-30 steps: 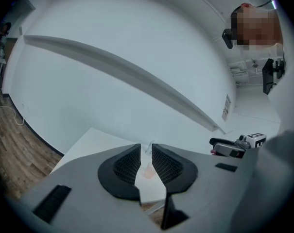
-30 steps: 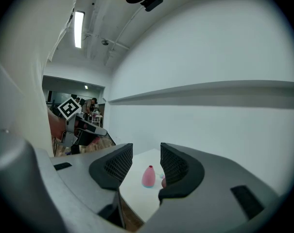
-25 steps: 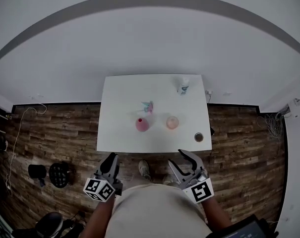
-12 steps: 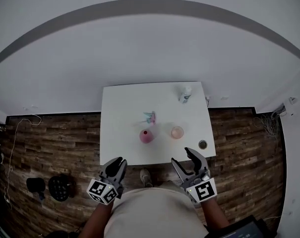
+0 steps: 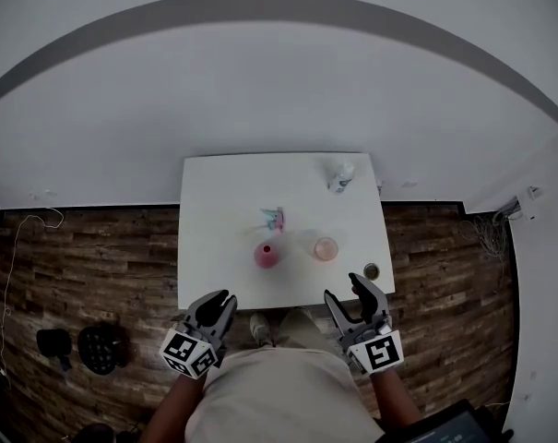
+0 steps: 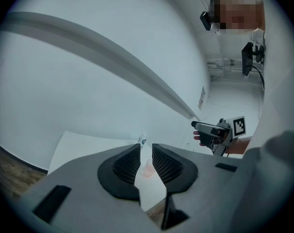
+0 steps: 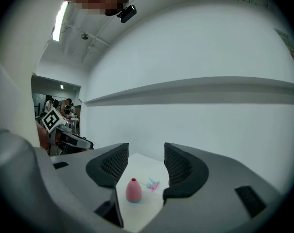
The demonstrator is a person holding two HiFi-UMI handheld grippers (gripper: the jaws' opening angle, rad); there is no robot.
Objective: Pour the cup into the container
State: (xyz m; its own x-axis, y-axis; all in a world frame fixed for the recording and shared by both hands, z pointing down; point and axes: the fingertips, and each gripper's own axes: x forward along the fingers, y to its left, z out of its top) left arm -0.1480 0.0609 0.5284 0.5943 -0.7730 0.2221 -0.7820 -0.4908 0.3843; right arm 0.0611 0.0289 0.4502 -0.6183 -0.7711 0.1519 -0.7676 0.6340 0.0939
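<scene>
Before table (image 5: 214, 201), empty left tool (image 5: 221, 300) barely apart sighting cup (image 6: 147, 169), empty right tool (image 5: 350, 292) just widened sighting vase (image 7: 133, 191)

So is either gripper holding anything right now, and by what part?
Nothing is held. The left gripper has jaws slightly apart, nothing between; the right gripper, jaws just opened further, is empty too.

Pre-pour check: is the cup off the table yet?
No, the pink cup stands on the white table, to the right of the pink vase.
</scene>
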